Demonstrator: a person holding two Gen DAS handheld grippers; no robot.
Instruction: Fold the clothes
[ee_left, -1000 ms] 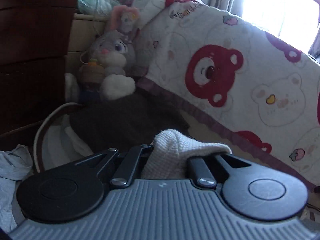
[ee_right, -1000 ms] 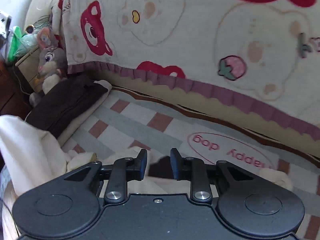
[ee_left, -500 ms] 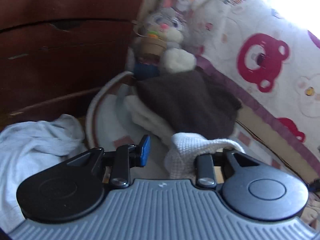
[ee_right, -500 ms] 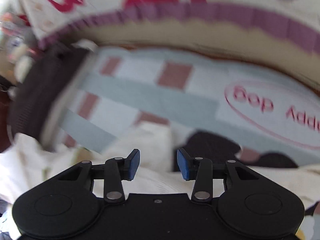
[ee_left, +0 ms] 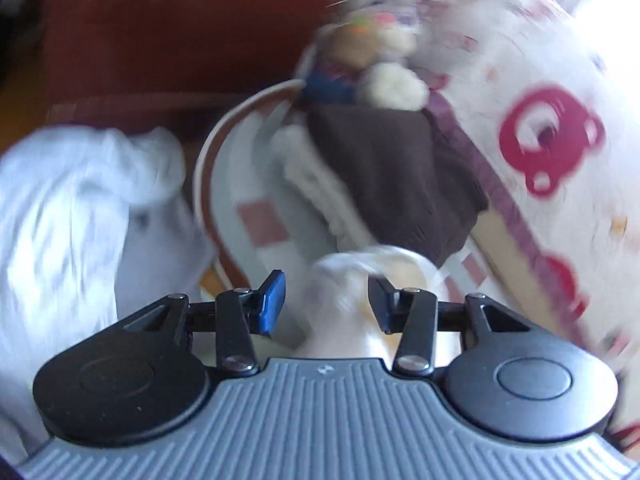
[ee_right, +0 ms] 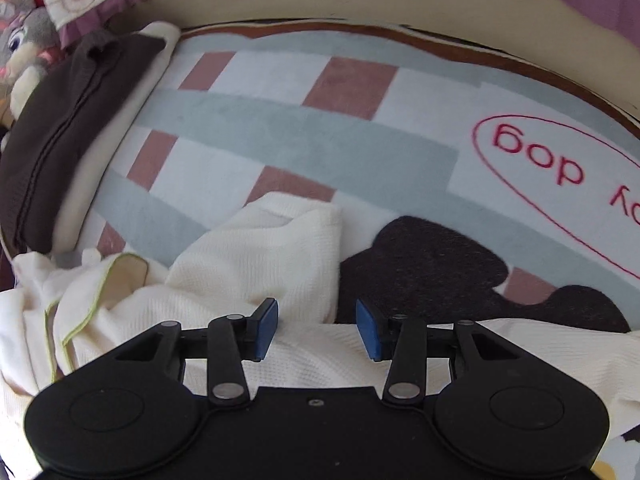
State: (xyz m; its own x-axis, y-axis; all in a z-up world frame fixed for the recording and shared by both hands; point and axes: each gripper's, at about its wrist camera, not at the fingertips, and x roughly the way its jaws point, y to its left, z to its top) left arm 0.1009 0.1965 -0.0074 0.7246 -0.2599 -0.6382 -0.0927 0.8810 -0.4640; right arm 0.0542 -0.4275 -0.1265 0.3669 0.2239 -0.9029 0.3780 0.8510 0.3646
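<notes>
Checked mat point(ee_right: 280, 128) on bed beside bear-print quilt point(ee_left: 560, 80), cream knit garment point(ee_right: 272, 248) crumpled at 6 o'clock, right gripper point(ee_right: 316, 330) released above it, jaws just opening, left gripper point(ee_left: 326, 304) unclenched, cloth between pads, folded brown garment point(ee_right: 60, 120) at 10 o'clock.

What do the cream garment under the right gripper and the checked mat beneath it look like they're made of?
Cream garment: looks like a waffle-knit cotton-type fabric, matte, with a fine grid texture and soft folds. Checked mat: seems a short-pile plush or fleece, matte, with a fuzzy nap and printed grey, white and pink blocks. Exact fibres can't be told.
</notes>
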